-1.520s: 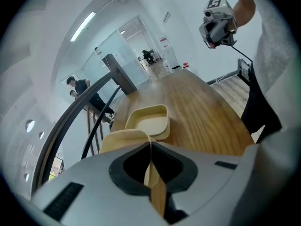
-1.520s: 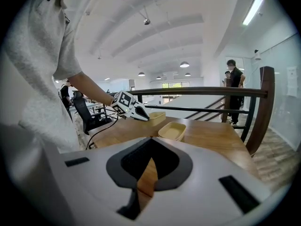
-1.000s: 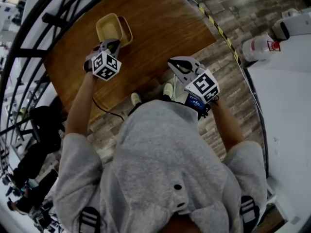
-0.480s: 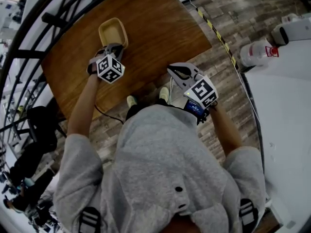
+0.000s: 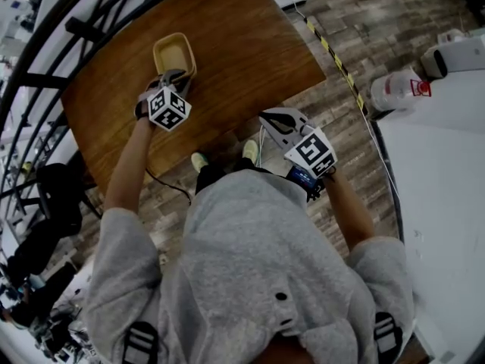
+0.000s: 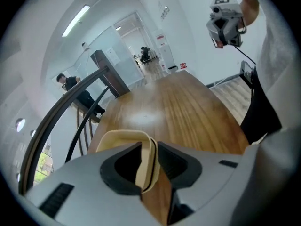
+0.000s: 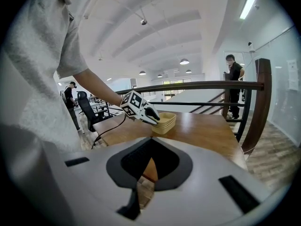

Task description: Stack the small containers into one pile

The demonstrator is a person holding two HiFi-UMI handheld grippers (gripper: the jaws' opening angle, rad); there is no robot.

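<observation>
The brown wooden counter (image 5: 250, 44) fills the upper middle, with a dark curved railing (image 5: 82, 29) along its left side and brick floor (image 5: 348, 21) to its right. The beige small containers (image 5: 173, 51), nested in one pile, sit on the counter's far left part. The left tool (image 5: 174, 74) straddles the pile's near wall; its jaws have just been opening and stand narrowly apart around it. The right tool (image 5: 265, 117), pinched together and empty, hangs off the counter's near edge. A white bottle (image 5: 394, 89) stands well apart at the right.

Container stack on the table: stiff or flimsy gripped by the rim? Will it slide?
Probably light, slightly flexible: the stack looks thin-walled. Likely slides if pushed; the table looks smooth, glossy. Low, wide, so tipping seems unlikely.
</observation>
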